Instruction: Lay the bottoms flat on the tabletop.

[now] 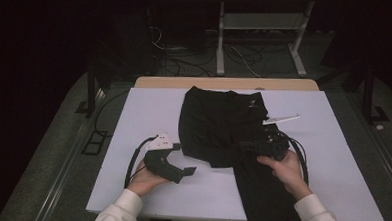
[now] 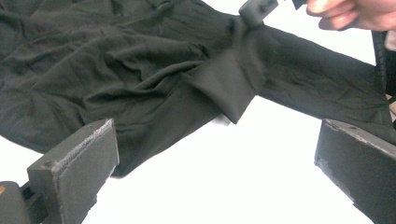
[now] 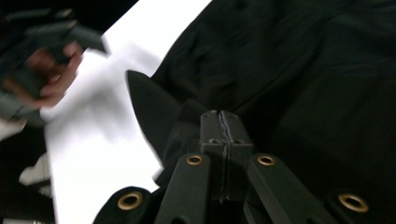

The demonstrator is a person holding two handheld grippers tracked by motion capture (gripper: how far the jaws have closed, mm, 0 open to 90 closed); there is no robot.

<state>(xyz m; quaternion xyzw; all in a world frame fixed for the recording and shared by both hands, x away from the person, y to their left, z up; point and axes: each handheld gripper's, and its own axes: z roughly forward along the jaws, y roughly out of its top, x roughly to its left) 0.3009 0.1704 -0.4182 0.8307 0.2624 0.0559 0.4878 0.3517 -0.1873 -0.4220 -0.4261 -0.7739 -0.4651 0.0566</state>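
Observation:
A black garment [image 1: 213, 124] lies crumpled on the white table top [image 1: 133, 118], and one long part of it [image 1: 265, 193] runs down to the front edge. My right gripper [image 1: 246, 144] is shut on a fold of this cloth near its middle; in the right gripper view the jaws [image 3: 222, 122] press together on dark fabric. In the left gripper view the cloth [image 2: 140, 70] rises in a peak toward that pinch. My left gripper [image 1: 182, 159] hovers just left of the garment's lower edge. It is open wide [image 2: 215, 140], with bare table between its pads.
A thin white strip [image 1: 282, 118] lies at the garment's right side. A wooden edge [image 1: 225, 84] runs along the back of the table. Behind it are a metal frame [image 1: 260, 28] and cables on the floor. Bare table top stretches to the left and right.

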